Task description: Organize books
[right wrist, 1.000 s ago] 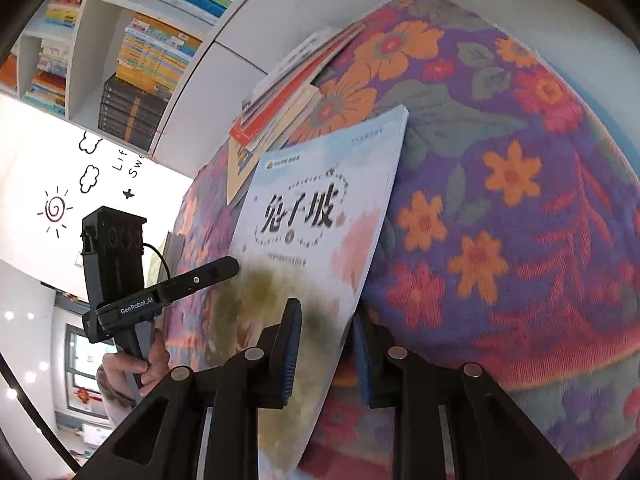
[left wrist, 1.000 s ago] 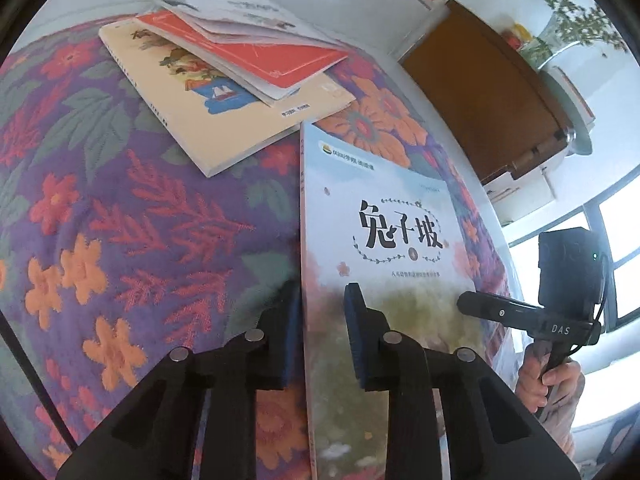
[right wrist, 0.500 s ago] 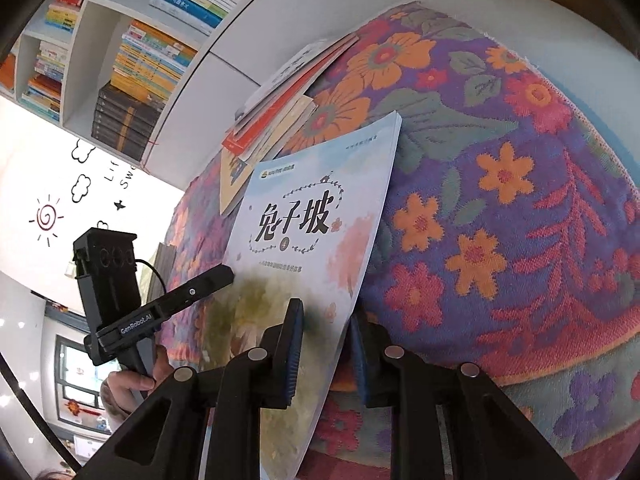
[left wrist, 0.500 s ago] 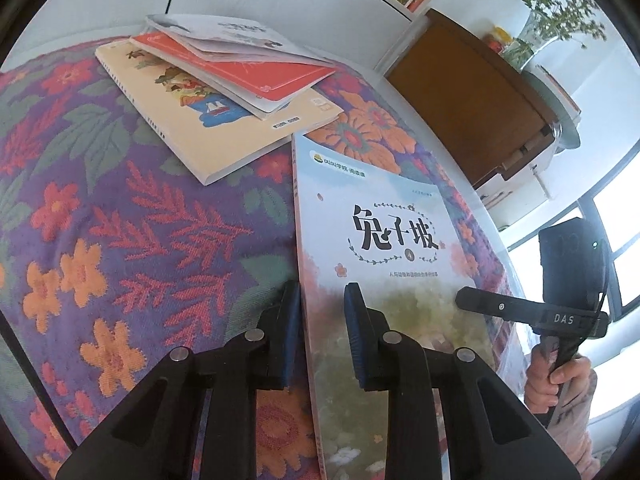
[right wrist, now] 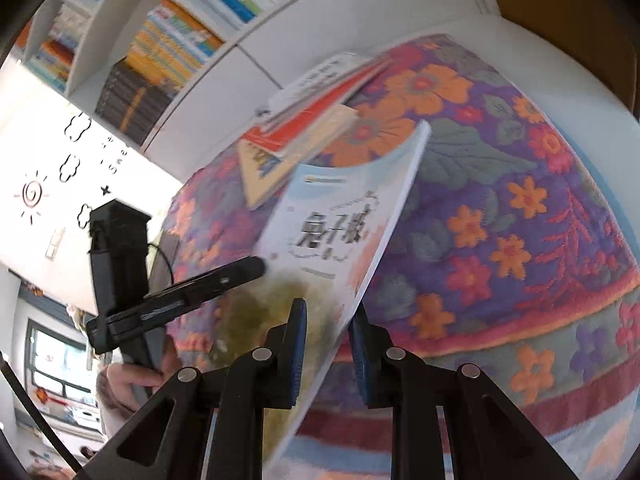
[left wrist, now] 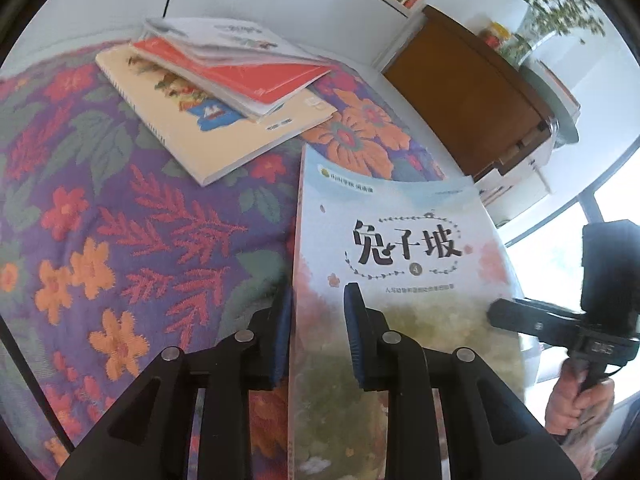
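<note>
Both tongs are clamped on the same thin book. Left gripper (left wrist: 318, 332) pinches the pale blue book (left wrist: 396, 248) at its spine edge, with one blue pad under the cover and one on top. Right gripper (right wrist: 327, 344) pinches the book's other long edge, and a hand (right wrist: 132, 380) holds the left tool's handle in the right view. The book is lifted and tilted, off the flowery cloth (left wrist: 120, 220) that covers the table, near the table's front edge. Its cover shows black writing in a leafy ring. Toward the back edge of the table lies a messy pile of books (left wrist: 224, 92): a cream one at the bottom, a red one on it, and white ones on top. Behind the table stands a white bookshelf (right wrist: 168, 52) full of books, and a brown cabinet (left wrist: 472, 96) stands by the window.
</note>
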